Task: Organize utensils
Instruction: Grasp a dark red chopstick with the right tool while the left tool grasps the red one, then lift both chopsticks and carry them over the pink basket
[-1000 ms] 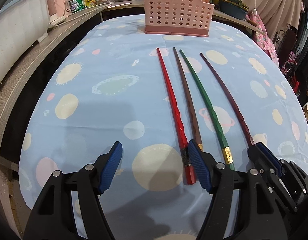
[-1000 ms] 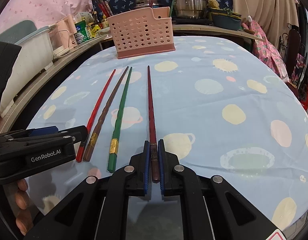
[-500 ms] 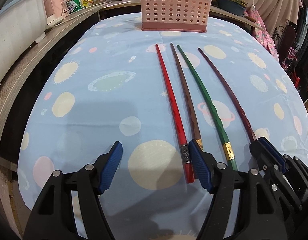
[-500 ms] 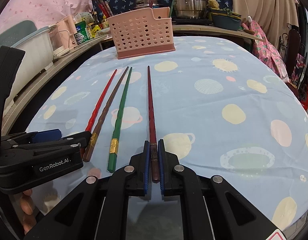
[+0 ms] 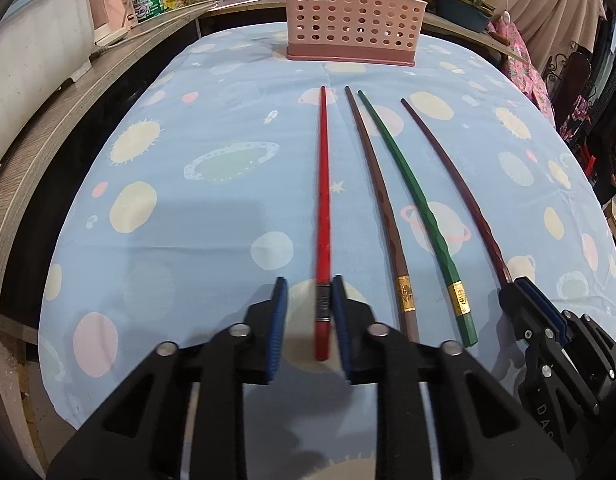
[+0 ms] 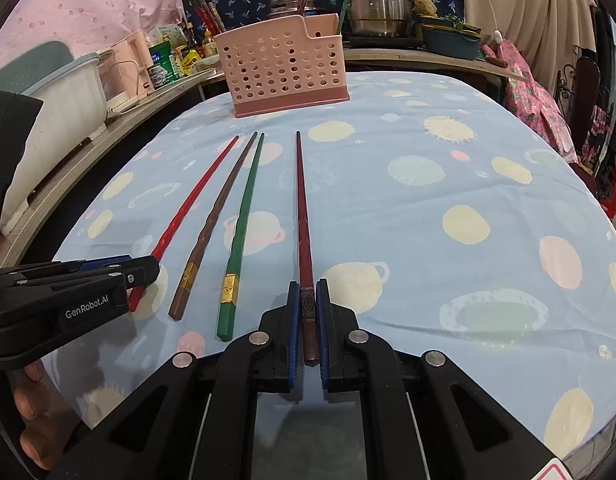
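L gripper (image 5: 308, 312) jaws closing round long red chopstick (image 5: 323, 208) vs wide apart before; pads prob. not yet gripping, blurred. R gripper (image 6: 308, 320) still clamped on dark maroon chopstick (image 6: 301, 208). Both on blue planet-print cloth (image 6: 428, 208).

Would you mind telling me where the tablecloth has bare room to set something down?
The widest free patch of tablecloth lies right of the dark red chopstick. Another lies left of the red chopstick, toward the wooden ledge. It is crowded where the brown chopstick and green chopstick lie close together, before the pink basket.
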### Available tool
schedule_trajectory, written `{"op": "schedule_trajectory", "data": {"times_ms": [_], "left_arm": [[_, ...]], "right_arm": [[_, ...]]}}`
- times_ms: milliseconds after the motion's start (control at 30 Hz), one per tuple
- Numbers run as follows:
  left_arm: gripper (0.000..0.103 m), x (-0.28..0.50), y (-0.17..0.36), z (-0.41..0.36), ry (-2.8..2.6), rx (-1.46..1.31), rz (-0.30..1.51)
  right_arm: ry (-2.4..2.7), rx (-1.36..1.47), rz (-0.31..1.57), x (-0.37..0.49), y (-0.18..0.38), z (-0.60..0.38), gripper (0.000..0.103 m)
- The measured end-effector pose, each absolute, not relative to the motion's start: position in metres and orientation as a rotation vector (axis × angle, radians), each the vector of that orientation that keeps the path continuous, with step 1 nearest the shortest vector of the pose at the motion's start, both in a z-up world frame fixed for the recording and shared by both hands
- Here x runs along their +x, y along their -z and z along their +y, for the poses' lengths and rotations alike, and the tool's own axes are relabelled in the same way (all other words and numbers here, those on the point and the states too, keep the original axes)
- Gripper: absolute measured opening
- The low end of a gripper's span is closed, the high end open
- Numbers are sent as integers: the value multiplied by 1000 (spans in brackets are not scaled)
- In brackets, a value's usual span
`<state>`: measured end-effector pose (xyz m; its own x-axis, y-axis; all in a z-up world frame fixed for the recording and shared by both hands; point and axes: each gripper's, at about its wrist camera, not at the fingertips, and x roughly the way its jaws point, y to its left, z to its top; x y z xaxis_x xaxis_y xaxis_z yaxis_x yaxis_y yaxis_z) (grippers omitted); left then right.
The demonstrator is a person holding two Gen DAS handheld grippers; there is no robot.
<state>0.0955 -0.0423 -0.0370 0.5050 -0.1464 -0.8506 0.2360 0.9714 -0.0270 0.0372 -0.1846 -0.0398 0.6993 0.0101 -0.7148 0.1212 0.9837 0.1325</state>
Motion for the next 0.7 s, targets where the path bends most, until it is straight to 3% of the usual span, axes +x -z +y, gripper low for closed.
{"op": "schedule_trajectory", "data": {"times_ms": [33,700], "left_arm": [[8,96,37,-42,238,93,1020],[7,97,3,-11,257,7,1000]], "right_arm": [[61,176,797,37,40,-185,7],[40,212,739,33,1,-186,7]]}}
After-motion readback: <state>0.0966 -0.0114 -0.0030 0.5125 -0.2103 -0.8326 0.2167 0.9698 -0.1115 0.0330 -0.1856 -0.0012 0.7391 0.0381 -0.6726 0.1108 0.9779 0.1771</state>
